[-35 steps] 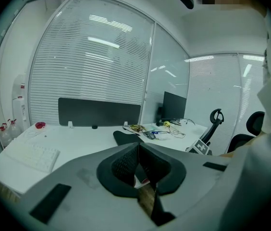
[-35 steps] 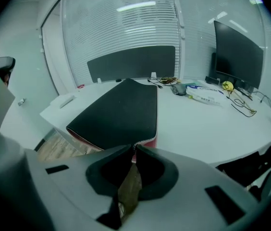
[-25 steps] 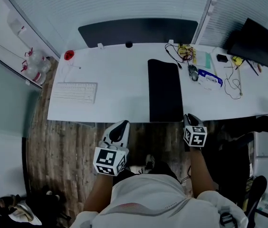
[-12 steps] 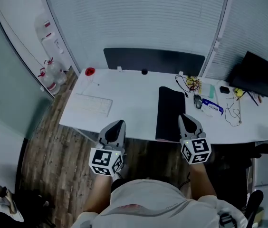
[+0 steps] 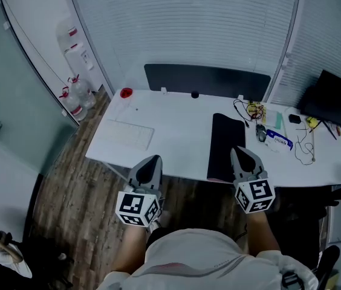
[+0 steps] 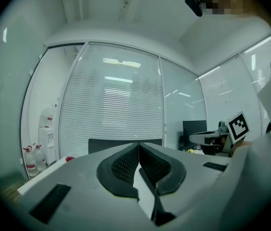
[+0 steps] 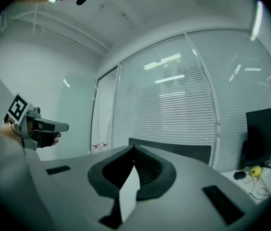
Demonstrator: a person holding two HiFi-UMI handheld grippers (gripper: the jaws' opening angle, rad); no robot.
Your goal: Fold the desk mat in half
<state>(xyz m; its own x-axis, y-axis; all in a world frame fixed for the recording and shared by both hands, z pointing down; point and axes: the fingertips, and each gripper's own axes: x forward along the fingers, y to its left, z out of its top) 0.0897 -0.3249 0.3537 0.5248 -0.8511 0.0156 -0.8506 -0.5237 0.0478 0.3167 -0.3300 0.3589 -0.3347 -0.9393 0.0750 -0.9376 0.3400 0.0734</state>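
Head view: black desk mat (image 5: 222,142) lies flat as narrow strip on white table (image 5: 170,132), right of keyboard (image 5: 128,134), its near end at table's front edge. Left gripper (image 5: 153,159) and right gripper (image 5: 238,151) held level before table, neither holding mat; both pairs of jaws closed, nothing between. Mat likely soft, floppy, light, grippy underneath; best taken at near corners. Only head view shows mat; gripper views show just window blinds (image 6: 111,114).

Head view steeply down over desk (image 5: 176,132), gripper views level along their jaws, all sharing blinds (image 5: 182,23).
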